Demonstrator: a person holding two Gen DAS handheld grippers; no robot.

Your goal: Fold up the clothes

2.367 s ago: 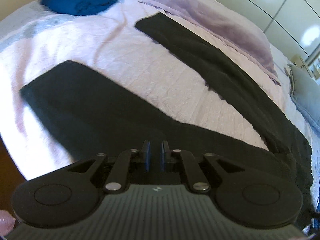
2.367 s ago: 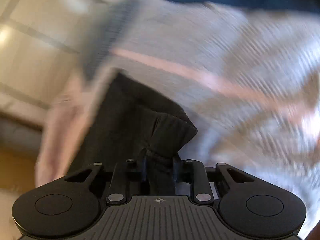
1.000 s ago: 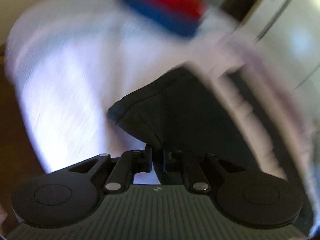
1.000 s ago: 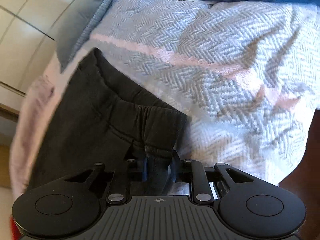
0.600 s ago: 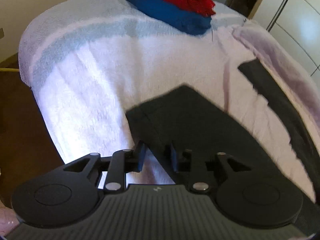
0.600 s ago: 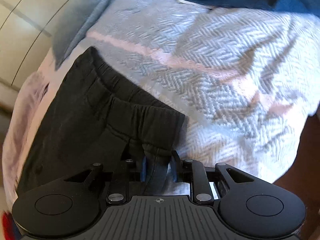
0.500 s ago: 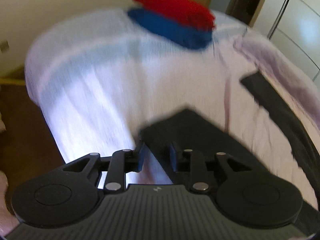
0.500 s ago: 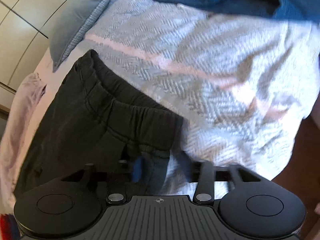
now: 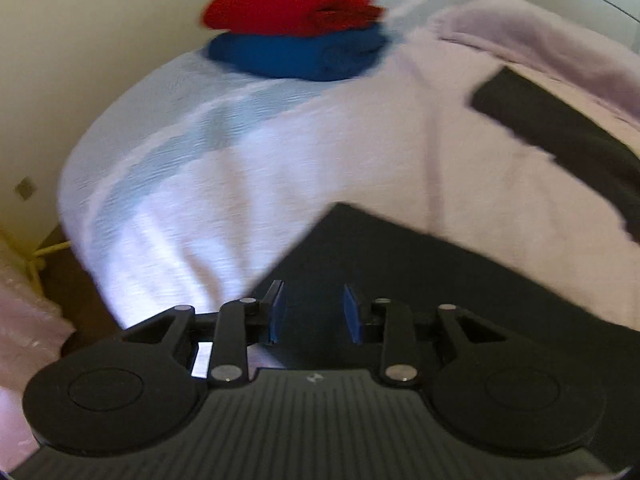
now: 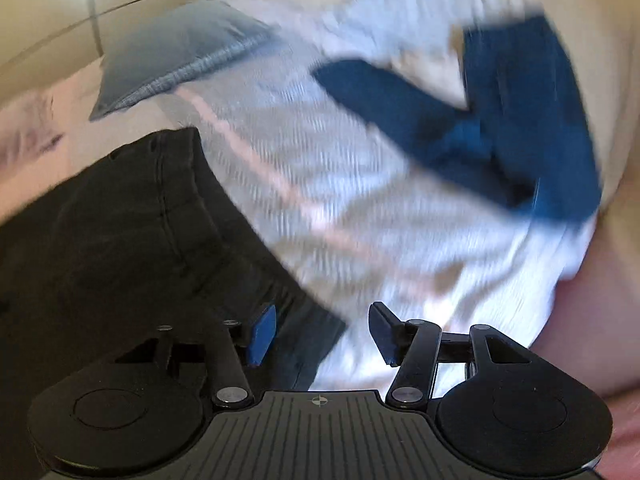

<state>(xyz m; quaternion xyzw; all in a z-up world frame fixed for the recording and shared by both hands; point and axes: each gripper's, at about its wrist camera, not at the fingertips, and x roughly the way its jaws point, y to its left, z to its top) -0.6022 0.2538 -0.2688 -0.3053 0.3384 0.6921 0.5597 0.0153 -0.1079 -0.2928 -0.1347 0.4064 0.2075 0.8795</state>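
In the left wrist view, the left gripper now stands released, its blue pads apart with nothing between them; a second ago it was pinched on a raised fold of the black trousers, and that fold now lies flat on the white bedspread with its corner just ahead of the fingertips. The other leg of the trousers runs along the right side of this view, near the lilac blanket. The folded red garment rests on the folded blue garment at the far end of the bed, as in the earlier frames. In the right wrist view, the right gripper is also released, the jaws wide apart; half a second ago they were only beginning to part around the waistband, which now lies flat under and left of the left pad. The blue jeans are spread further up the bed, and the grey pillow lies near the cupboard doors. This view is blurred. No brand or writing can be read in either view.
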